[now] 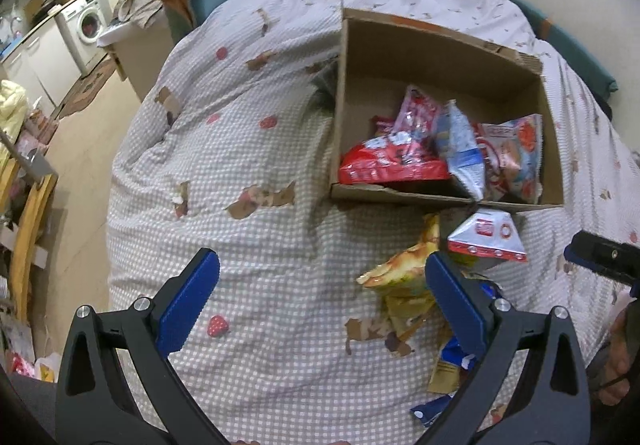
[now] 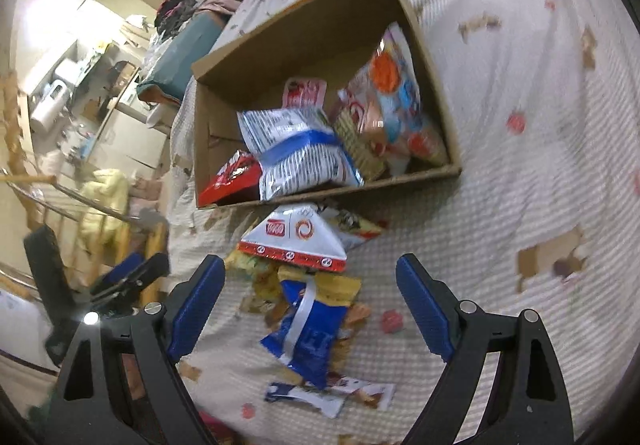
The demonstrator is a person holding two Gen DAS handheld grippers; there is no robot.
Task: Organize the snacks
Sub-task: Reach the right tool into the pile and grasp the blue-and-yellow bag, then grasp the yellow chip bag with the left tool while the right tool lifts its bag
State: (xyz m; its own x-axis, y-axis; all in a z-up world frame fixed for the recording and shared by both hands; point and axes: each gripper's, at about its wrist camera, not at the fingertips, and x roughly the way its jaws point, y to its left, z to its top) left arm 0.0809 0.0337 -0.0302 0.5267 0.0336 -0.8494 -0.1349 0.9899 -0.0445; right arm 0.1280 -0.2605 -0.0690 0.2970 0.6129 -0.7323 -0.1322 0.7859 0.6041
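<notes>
Cardboard box (image 1: 440, 57), open-topped, on a gingham quilt (image 1: 260, 149); crinkly foil snack bags (image 1: 400, 161) piled inside. Loose packets (image 2: 312, 309) scattered on the quilt before it, a white wedge pack (image 2: 296, 241) nearest the box. Left gripper (image 1: 320, 301), right gripper (image 2: 310, 305): blue ribbed fingers spread, nothing between them.

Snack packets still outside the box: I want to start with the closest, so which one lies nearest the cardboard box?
The white triangular packet with the red band; it lies right at the cardboard box's front wall, while the blue packet lies farther away.
</notes>
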